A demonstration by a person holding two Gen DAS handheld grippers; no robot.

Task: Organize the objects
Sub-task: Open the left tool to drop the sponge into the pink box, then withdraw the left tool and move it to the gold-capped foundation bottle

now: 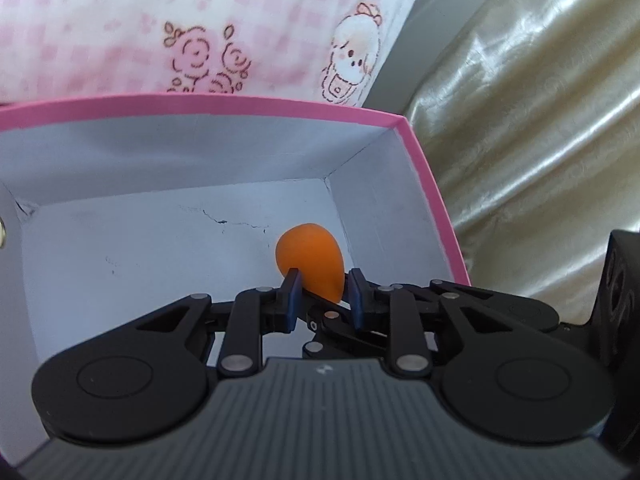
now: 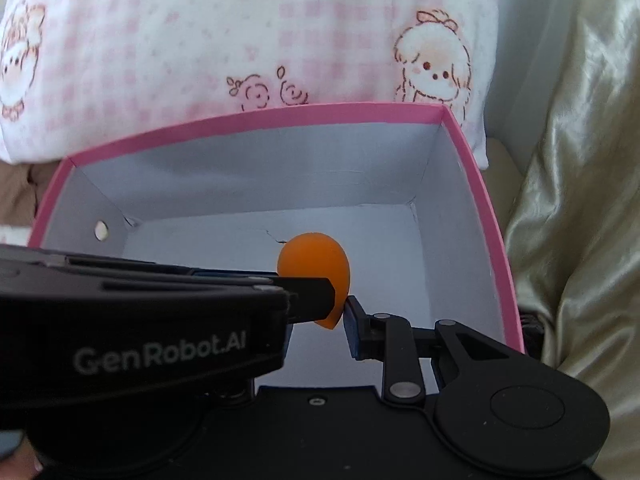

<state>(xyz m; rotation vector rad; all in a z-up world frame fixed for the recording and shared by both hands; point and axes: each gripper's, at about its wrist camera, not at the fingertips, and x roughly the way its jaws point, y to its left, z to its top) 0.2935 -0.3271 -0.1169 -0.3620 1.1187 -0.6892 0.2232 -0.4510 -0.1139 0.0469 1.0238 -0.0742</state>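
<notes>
- The left claw (image 1: pixel 325 277) is squeezed in as far as it goes, its two blue-padded fingers (image 1: pixel 291 296) pinching the narrow end of an orange sponge (image 1: pixel 310 258).
- The orange sponge is teardrop-shaped, with its rounded end pointing up and away and its pointed tip down between the pads.
- It is held inside the opening of a pink-rimmed box (image 1: pixel 240 101), above the white floor and towards the right-hand wall. I cannot tell whether it touches the floor.
- In the right wrist view the left claw reaches in from the left, and one of its black fingers crosses in front of the sponge.
- The right claw (image 2: pixel 332 314) is also nearly closed. Its one visible finger (image 2: pixel 354 330) lies against the sponge's pointed tip from the right, and its other finger is hidden behind the left claw.
- The two claws meet at the sponge from different sides.
- The box floor shows a thin cracked line near the sponge, and the left wall carries a small metal stud (image 2: pixel 102 230).
- Behind the box lies a pink checked pillow (image 1: pixel 120 20) printed with roses and a cartoon figure.
- Shiny cream satin fabric (image 1: pixel 540 120) is creased along the box's right side.
</notes>
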